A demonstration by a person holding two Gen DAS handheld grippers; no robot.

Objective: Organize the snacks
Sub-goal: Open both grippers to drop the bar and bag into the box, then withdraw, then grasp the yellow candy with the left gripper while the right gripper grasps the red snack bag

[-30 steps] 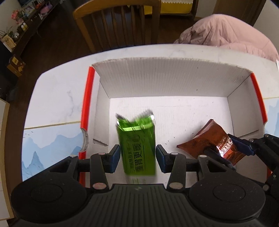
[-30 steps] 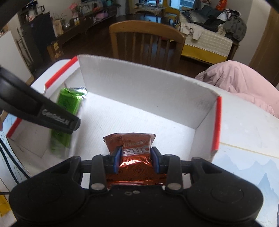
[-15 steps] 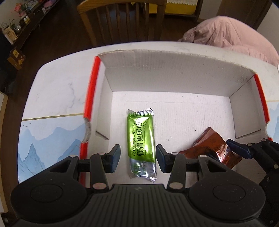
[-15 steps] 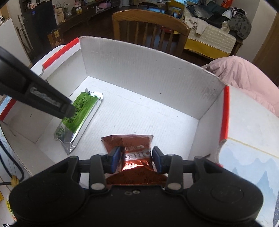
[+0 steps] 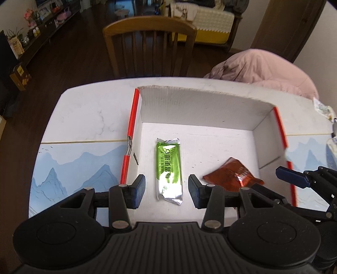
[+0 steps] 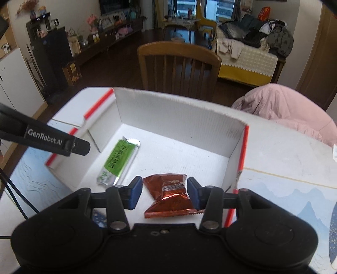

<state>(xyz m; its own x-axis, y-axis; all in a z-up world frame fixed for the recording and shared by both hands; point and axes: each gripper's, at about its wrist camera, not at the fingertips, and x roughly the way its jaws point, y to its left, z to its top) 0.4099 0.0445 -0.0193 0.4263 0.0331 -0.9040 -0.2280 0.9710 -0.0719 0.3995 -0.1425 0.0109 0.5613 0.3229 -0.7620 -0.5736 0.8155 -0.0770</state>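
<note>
White table [image 5: 90, 113] (living room beyond)

This is a lived-in home, an open dining and living room. A wooden dining chair [image 6: 179, 63] stands at the counter [image 5: 90, 111] on dark wood flooring. Behind it, a sofa [image 6: 250, 57] under a cream cover is heaped with clothes. A long low cabinet [image 6: 109, 35] along the wall carries flowers, framed photos and small ornaments, and windows [image 6: 210, 10] show at the back.
</note>
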